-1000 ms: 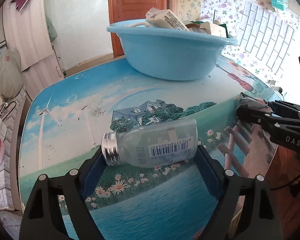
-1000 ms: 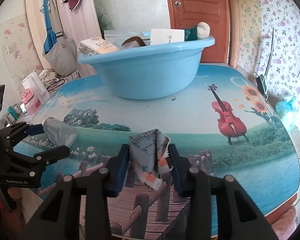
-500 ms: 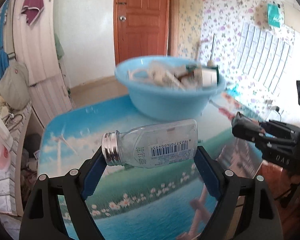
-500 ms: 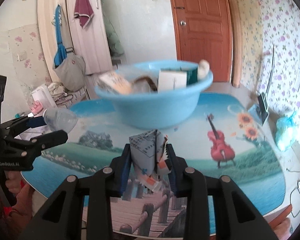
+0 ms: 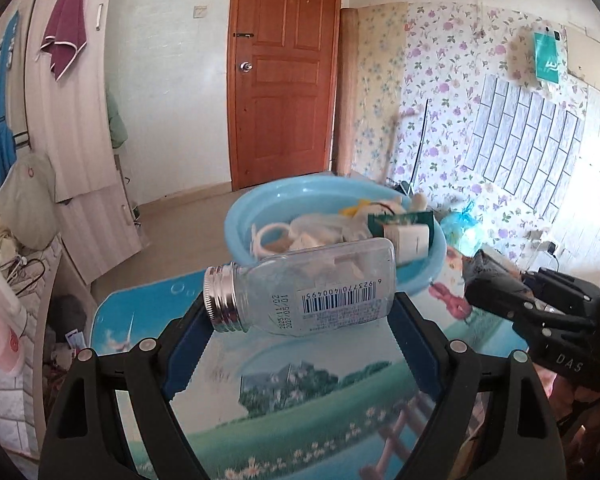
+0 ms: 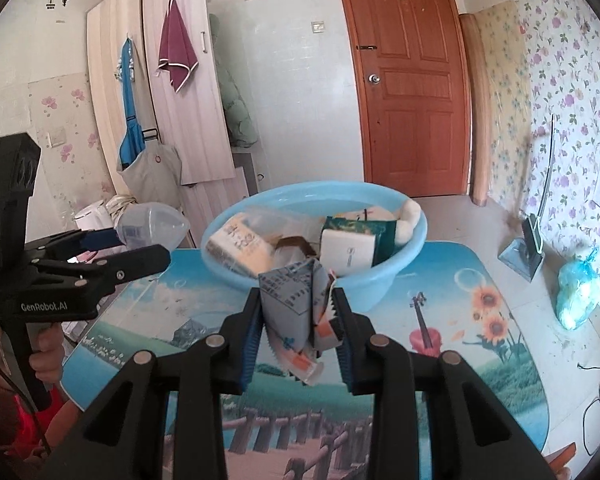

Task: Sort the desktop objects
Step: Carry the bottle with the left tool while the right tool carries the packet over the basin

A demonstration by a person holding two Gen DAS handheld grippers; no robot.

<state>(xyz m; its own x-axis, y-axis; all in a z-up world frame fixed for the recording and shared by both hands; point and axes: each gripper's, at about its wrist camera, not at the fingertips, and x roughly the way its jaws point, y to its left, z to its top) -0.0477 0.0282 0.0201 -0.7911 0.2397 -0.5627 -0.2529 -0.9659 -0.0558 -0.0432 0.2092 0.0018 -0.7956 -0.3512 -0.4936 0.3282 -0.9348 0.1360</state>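
My left gripper [image 5: 300, 312] is clamped on a clear plastic bottle [image 5: 304, 288], which lies sideways between my blue-padded fingers [image 5: 184, 348], its silver screw cap [image 5: 222, 298] pointing to my left and its barcode label facing the camera. The bottle is up in the air, clear of the table [image 5: 300, 412], and the left wrist view shows it in front of the near rim of the light blue basin [image 5: 260, 204]. My right gripper [image 6: 298, 320] is pinched narrow on a crumpled grey printed wrapper [image 6: 296, 292] with an orange and white tail hanging below the pads; it too is held above the tabletop, just short of the basin's near wall. From the right wrist view the basin [image 6: 400, 264] stands on the far part of the scenic-printed table [image 6: 480, 360] and already holds a pale carton [image 6: 240, 244], a white box [image 6: 346, 252] and a dark green packet [image 6: 376, 236], among other bits I cannot make out. My left gripper shows there at the left edge, the bottle's base poking out past its fingers. Beyond the table are a wooden door [image 6: 412, 80], floral wallpaper, and a maroon towel [image 6: 176, 48] hanging on a pale wardrobe.
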